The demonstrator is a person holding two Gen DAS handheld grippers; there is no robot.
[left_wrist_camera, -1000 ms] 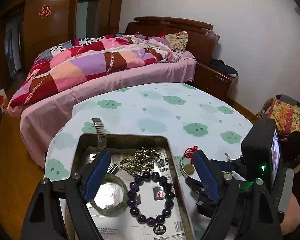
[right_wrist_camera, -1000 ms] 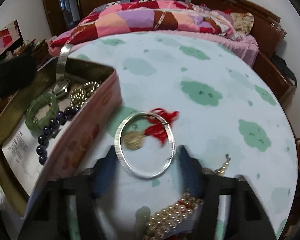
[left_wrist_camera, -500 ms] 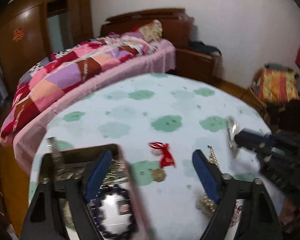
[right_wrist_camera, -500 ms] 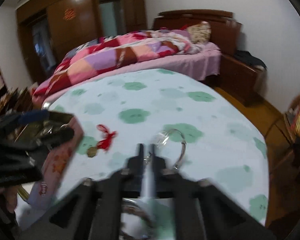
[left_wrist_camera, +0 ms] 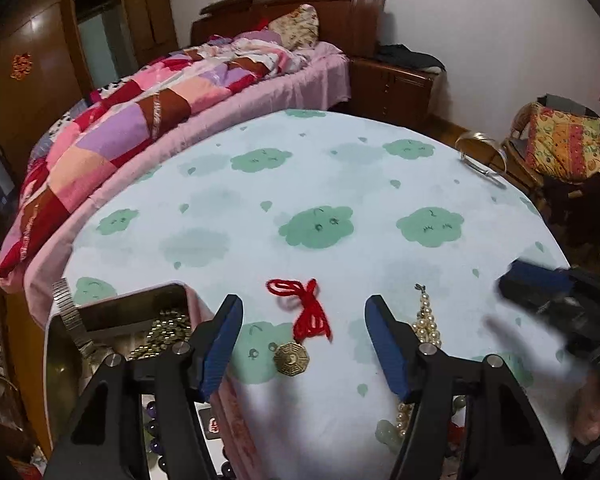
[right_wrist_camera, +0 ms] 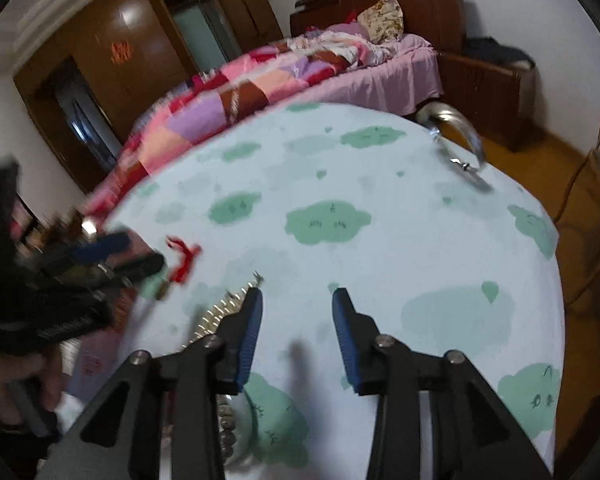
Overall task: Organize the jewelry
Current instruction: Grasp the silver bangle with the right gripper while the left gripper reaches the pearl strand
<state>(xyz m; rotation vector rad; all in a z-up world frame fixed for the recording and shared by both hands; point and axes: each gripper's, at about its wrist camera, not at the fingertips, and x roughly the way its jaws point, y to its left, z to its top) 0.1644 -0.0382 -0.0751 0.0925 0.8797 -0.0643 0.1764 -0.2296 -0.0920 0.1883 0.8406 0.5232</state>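
Observation:
My left gripper (left_wrist_camera: 304, 312) is open and empty above a brass octagonal pendant (left_wrist_camera: 291, 360) on a red cord (left_wrist_camera: 306, 312). A pearl necklace (left_wrist_camera: 426, 322) lies beside its right finger. The metal jewelry tin (left_wrist_camera: 112, 308) at lower left holds a watch band, gold beads and dark beads. A silver bangle (left_wrist_camera: 480, 152) stands at the table's far right edge; it also shows in the right wrist view (right_wrist_camera: 456, 136). My right gripper (right_wrist_camera: 298, 300) is open and empty over bare cloth, with the pearls (right_wrist_camera: 216, 312) by its left finger.
The round table has a pale cloth with green clouds (left_wrist_camera: 316, 226). A bed with a patchwork quilt (left_wrist_camera: 140, 120) lies beyond it. A chair with a patterned cushion (left_wrist_camera: 564, 144) stands right. The other gripper (left_wrist_camera: 560, 296) shows blurred at the right.
The right gripper was shut on the silver bangle; now it is open and the bangle sits at the far table edge. The left gripper moved right from the tin to over the pendant.

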